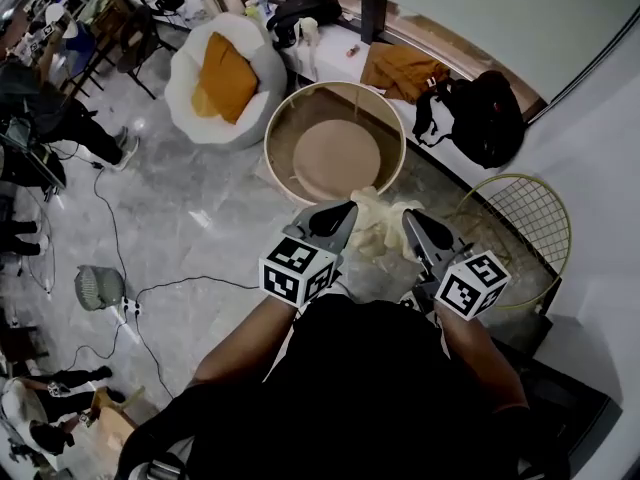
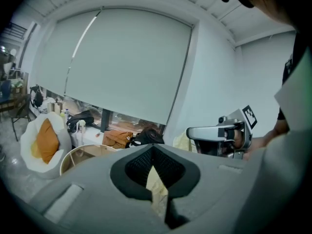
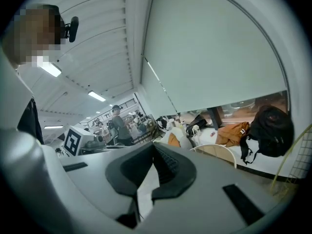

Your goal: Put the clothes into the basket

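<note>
spreading across most of the head view is a grey marbled floor [image 1: 190,208] w/ cables trailing over it. biggest thing on it is the round tan basket [image 1: 285,128], open top, nothing showing inside, standing ahead of the person. left of it and further back sits a white beanbag chair [image 1: 255,63] w/ an orange cushion [image 1: 225,78] in its hollow. right of the basket, near the wall, is a round gold wire frame [image 1: 530,213]. beyond that a black backpack [image 1: 490,118] slumps on the floor, and beside it an orange-brown cloth [image 1: 400,68] lies on a low ledge.

the task's thing is a cream garment [image 1: 380,233], bunched up and held btwn both tools right in front of the person's chest. seen from above it overlaps the basket's near rim but isn't down in the basket. how high it hangs can't be told.

left gripper [image 1: 343,216] is clamped on it: its own view shows the garment [image 2: 157,186] pinched btwn the closed jaws, w/ the basket [image 2: 80,154] low at left beyond. right gripper [image 1: 413,223] grips it likewise. its view has the garment [image 3: 145,189] caught btwn jaws pressed together. the two sit side by side, tips toward the basket, marker cubes toward the person.

smallest is a little round fan [image 1: 98,288] on the floor at far left.
</note>
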Action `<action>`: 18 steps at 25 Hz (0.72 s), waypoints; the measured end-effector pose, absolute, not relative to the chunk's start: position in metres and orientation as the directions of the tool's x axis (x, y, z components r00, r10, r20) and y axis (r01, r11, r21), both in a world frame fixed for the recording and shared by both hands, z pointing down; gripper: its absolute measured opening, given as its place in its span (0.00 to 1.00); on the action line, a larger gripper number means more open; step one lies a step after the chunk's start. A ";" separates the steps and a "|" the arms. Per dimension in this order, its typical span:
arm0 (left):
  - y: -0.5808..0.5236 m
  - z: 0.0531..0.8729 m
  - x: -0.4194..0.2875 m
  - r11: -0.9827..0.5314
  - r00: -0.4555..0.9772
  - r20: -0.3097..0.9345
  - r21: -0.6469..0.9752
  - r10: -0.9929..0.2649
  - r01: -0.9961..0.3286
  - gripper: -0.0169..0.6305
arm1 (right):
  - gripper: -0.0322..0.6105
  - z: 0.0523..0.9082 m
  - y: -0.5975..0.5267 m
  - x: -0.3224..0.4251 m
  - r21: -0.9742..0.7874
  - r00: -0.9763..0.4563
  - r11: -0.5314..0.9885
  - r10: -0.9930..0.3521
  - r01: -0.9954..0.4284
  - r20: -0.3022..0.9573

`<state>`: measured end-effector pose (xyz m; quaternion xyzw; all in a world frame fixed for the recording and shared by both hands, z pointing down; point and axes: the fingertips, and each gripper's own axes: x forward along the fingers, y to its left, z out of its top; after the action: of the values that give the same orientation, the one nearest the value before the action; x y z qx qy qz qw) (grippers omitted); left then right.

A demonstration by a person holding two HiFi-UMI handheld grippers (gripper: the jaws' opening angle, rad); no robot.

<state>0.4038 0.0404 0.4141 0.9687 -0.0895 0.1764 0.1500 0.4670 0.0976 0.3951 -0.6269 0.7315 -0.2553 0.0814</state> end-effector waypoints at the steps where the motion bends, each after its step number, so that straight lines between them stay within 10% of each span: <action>1: 0.034 0.415 0.392 -0.933 0.919 0.368 0.261 -0.141 -0.247 0.02 | 0.08 0.395 0.091 0.458 -0.474 -0.219 0.100 -0.955 -0.875 0.202; 18: -0.040 0.421 0.242 -0.810 0.831 0.354 0.255 -0.430 -0.528 0.02 | 0.08 0.395 -0.008 0.331 -0.459 -0.488 0.368 -0.855 -0.809 0.174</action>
<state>0.2420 -0.0395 0.4206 0.9409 -0.2545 0.1409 0.1737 0.3313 -0.0081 0.3951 -0.5039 0.8256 -0.2495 0.0469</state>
